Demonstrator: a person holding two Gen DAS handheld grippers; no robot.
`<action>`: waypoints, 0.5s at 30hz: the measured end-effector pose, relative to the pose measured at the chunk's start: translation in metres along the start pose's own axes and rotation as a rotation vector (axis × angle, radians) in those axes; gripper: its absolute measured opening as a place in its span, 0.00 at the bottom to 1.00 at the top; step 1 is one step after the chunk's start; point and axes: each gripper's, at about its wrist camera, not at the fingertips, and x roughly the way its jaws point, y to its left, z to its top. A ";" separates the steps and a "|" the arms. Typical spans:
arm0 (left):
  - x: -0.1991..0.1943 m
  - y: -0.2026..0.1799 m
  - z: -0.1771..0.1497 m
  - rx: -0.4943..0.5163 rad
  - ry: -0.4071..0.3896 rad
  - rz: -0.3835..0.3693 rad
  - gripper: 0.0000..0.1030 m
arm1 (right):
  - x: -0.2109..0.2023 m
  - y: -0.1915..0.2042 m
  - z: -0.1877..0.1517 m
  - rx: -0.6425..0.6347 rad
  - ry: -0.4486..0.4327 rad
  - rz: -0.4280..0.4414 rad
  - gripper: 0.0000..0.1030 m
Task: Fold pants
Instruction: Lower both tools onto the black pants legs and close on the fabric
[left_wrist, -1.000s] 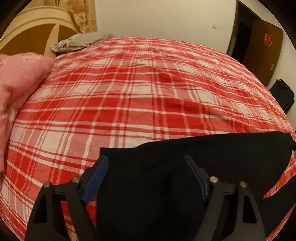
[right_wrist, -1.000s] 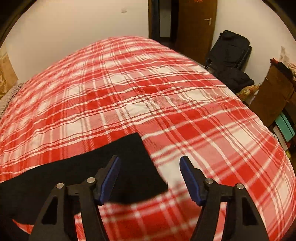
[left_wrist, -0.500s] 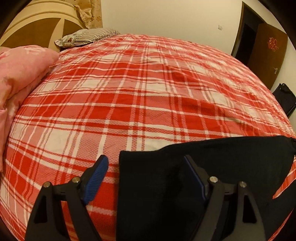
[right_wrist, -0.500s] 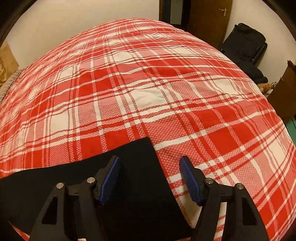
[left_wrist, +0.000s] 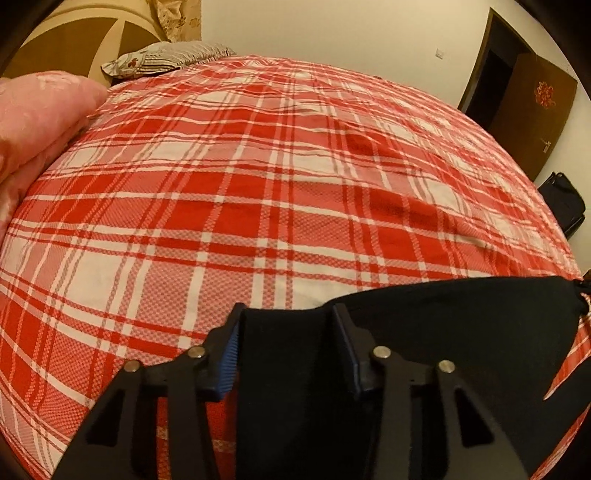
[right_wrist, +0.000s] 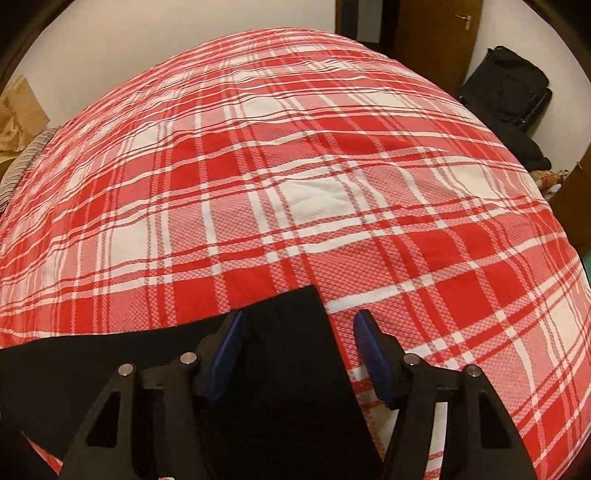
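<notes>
The black pants (left_wrist: 443, 332) lie flat on the red plaid bed sheet (left_wrist: 258, 184) at the near edge. In the left wrist view my left gripper (left_wrist: 288, 347) has its jaws closing on one end of the pants. The fabric bunches up between the blue pads and fills the gap. In the right wrist view the other end of the pants (right_wrist: 288, 369) sits with its corner between the jaws of my right gripper (right_wrist: 299, 350). Those jaws are closing too, but the right pad (right_wrist: 373, 354) stands over bare sheet, apart from the cloth.
A pink quilt (left_wrist: 40, 122) is heaped at the left and a patterned pillow (left_wrist: 166, 61) lies by the headboard. Past the bed's far right side stand a brown door (left_wrist: 532, 110) and a black bag (right_wrist: 506, 88). Wide plaid sheet (right_wrist: 295, 166) stretches ahead.
The left jaws have narrowed around the end of the pants, and the cloth now bunches between them. Both grippers have sunk closer to the bed. The right jaws have narrowed slightly.
</notes>
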 end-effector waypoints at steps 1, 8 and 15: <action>0.000 -0.001 0.000 0.002 0.001 0.001 0.45 | 0.000 0.001 0.000 -0.002 0.005 0.008 0.61; 0.006 -0.005 0.001 0.018 -0.002 0.037 0.50 | 0.006 0.000 0.006 -0.010 0.026 0.024 0.61; 0.008 -0.004 0.004 0.033 0.002 0.034 0.50 | 0.011 -0.001 0.010 -0.018 0.025 0.024 0.56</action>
